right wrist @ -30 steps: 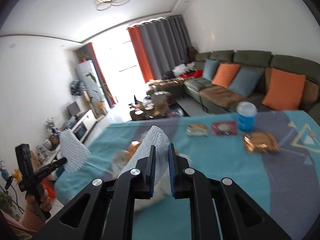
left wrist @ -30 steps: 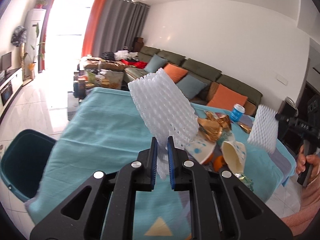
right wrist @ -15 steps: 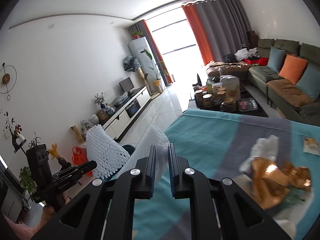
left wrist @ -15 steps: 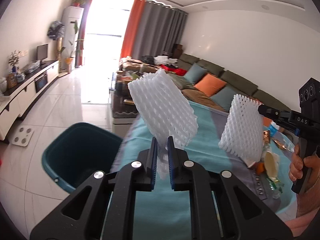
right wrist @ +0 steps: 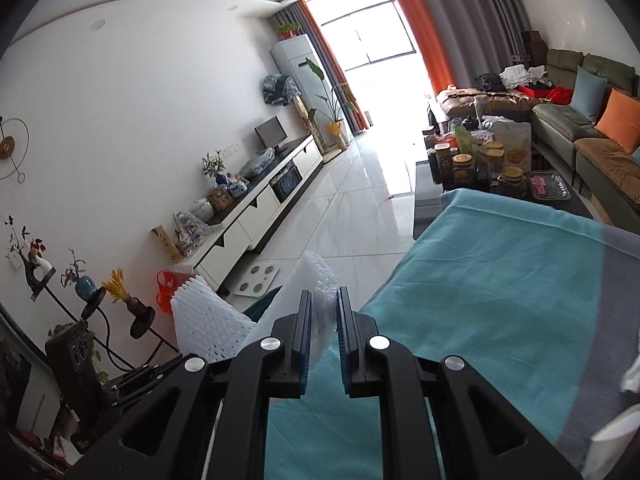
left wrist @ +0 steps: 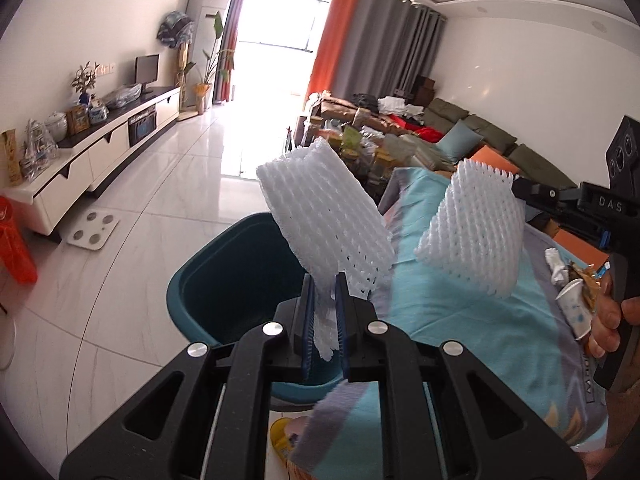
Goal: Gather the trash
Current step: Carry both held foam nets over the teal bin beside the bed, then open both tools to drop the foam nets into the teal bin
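Observation:
My left gripper (left wrist: 323,312) is shut on a white foam fruit net (left wrist: 324,216), held over the near rim of a dark teal trash bin (left wrist: 240,276) on the floor. My right gripper (right wrist: 324,320) is shut on a second white foam net (right wrist: 316,280); in the left wrist view this net (left wrist: 472,236) hangs above the table's left edge, right of the bin. The left gripper's net also shows in the right wrist view (right wrist: 204,324). A paper cup (left wrist: 574,308) and crumpled wrappers (left wrist: 588,276) lie on the teal tablecloth (right wrist: 500,280).
The bin stands on white tiled floor beside the table's end. A white scale (left wrist: 93,229) and an orange bag (left wrist: 14,248) lie on the floor by a long white TV cabinet (left wrist: 92,160). A cluttered coffee table (right wrist: 488,160) and green sofa (right wrist: 592,112) stand beyond.
Both grippers have swung left with their foam nets, from over the table's trash pile toward the bin. The bin now sits directly under the left net.

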Tool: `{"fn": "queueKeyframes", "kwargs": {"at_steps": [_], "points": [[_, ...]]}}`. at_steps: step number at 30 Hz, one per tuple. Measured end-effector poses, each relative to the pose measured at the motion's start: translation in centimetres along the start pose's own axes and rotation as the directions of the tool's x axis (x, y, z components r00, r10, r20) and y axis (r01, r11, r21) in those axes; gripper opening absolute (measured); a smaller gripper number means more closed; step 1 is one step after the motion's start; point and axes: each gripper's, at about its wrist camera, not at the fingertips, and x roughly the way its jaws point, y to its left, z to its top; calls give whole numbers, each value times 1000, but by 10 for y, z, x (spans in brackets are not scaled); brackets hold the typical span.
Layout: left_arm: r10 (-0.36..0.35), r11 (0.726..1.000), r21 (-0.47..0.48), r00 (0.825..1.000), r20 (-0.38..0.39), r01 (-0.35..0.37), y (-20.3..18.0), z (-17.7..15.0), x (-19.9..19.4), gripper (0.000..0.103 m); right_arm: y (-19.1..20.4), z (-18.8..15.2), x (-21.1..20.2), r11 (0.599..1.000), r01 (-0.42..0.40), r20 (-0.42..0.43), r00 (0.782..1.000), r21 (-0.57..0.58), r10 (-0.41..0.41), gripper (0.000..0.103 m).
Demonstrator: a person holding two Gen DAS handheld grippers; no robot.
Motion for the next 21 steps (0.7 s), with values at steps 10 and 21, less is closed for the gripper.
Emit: {"fn": "queueKeyframes", "kwargs": {"at_steps": [10, 21], "points": [[59, 998, -25, 994, -92, -61, 26, -12, 43, 11, 24, -4, 64, 998, 44, -100, 994, -45, -48, 12], [115, 993, -16, 979, -168, -119, 22, -13, 87, 12, 39, -17, 118, 995, 82, -226, 970, -61, -94, 19]]}}
